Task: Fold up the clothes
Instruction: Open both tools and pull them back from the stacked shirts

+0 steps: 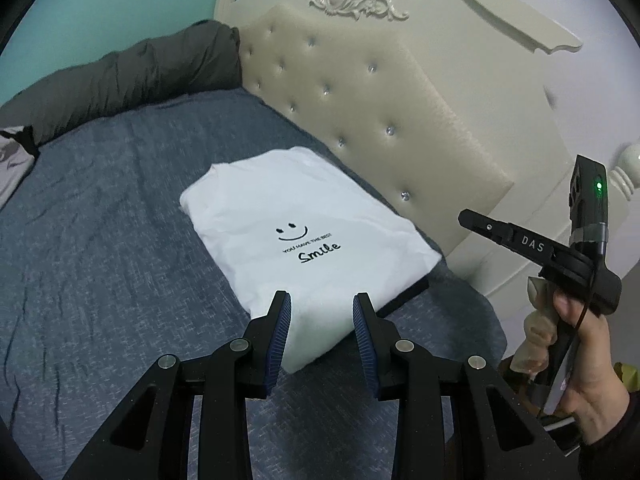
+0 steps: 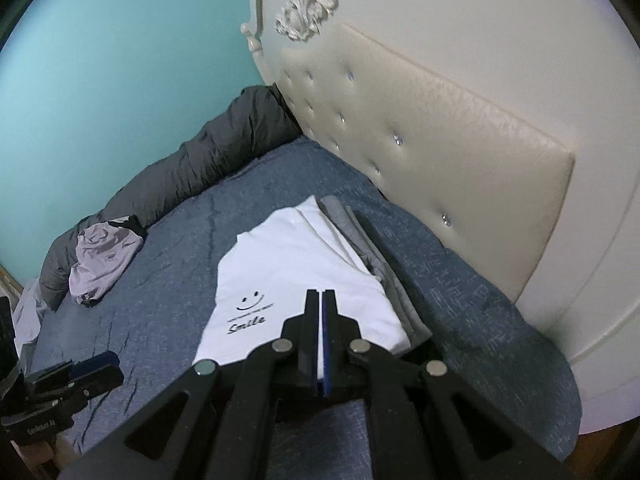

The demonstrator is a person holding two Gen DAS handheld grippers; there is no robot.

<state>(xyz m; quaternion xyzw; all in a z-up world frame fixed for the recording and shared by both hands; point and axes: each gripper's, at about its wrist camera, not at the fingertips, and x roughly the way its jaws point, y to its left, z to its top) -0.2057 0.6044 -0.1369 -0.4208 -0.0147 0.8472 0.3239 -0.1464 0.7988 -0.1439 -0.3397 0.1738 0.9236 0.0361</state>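
The left wrist view shows a bed [image 1: 100, 220] with a blue cover, a padded cream headboard [image 1: 360, 112] on its right and a long dark grey quilt roll [image 1: 120, 76] along a teal wall. A white T-shirt [image 1: 304, 216] with a smile print lies on the bed as a flat folded rectangle, near the headboard. The left gripper [image 1: 322, 304] hovers over its near edge with the fingers wide apart and nothing between them. At the right, a hand [image 1: 580, 360] holds the right gripper [image 1: 466, 216] away from the shirt.

In the right wrist view the same T-shirt [image 2: 304, 272] is the top of a small stack: one grey folded cloth [image 2: 360, 240] lies under it, and a darker edge shows below that, but I cannot tell if this is a separate piece. The right gripper [image 2: 321, 300] has its fingers pressed together and I see no cloth in them. One crumpled lilac garment [image 2: 104, 260] lies far left, against the quilt roll. The left gripper [image 2: 80, 372] shows at the lower left.

I count one white shirt folded, one grey piece folded and one lilac garment not folded. If the shirt needs a last touch, I judge it is best to press the edges flat and square with the stack.
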